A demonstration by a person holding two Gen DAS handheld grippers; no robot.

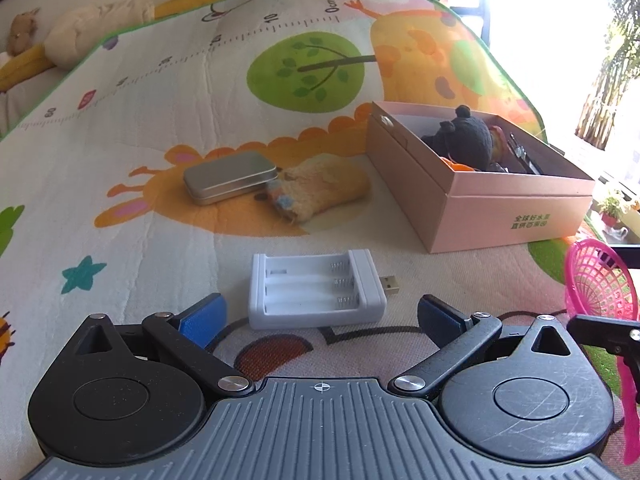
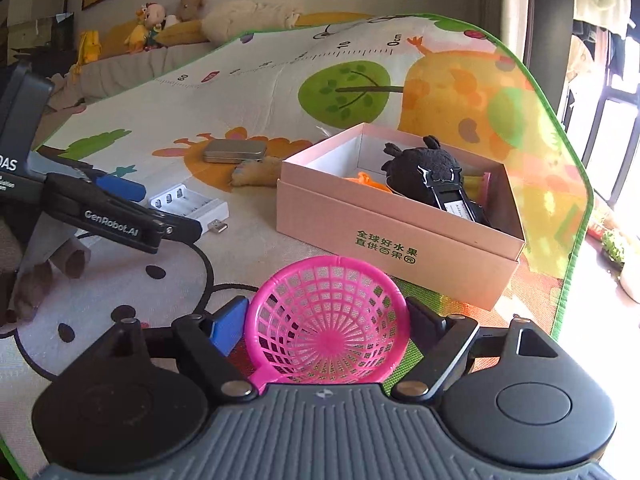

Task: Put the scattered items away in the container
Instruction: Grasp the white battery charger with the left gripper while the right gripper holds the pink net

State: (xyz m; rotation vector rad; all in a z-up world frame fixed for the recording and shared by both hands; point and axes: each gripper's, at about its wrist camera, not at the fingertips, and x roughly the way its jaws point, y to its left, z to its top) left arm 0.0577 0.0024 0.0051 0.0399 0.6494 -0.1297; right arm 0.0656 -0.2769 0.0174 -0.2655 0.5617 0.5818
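Note:
A pink cardboard box [image 1: 472, 204] [image 2: 384, 236] stands open on the play mat, holding a black plush toy [image 1: 466, 138] [image 2: 428, 164], something orange and a black tool. My left gripper [image 1: 320, 318] is open just in front of a white battery charger [image 1: 316, 294] [image 2: 188, 204]. A silver tin [image 1: 230, 176] [image 2: 234, 151] and a tan plush toy [image 1: 320, 190] [image 2: 256, 172] lie beyond it. My right gripper [image 2: 326, 324] is closed on a pink plastic strainer [image 2: 328, 332] [image 1: 600, 284], near the box's front corner.
The colourful play mat [image 1: 200, 92] [image 2: 280, 80] covers a bed. Stuffed toys [image 2: 168, 20] sit along the far wall. A bright window and plants [image 1: 612, 80] are on the right, past the mat's edge.

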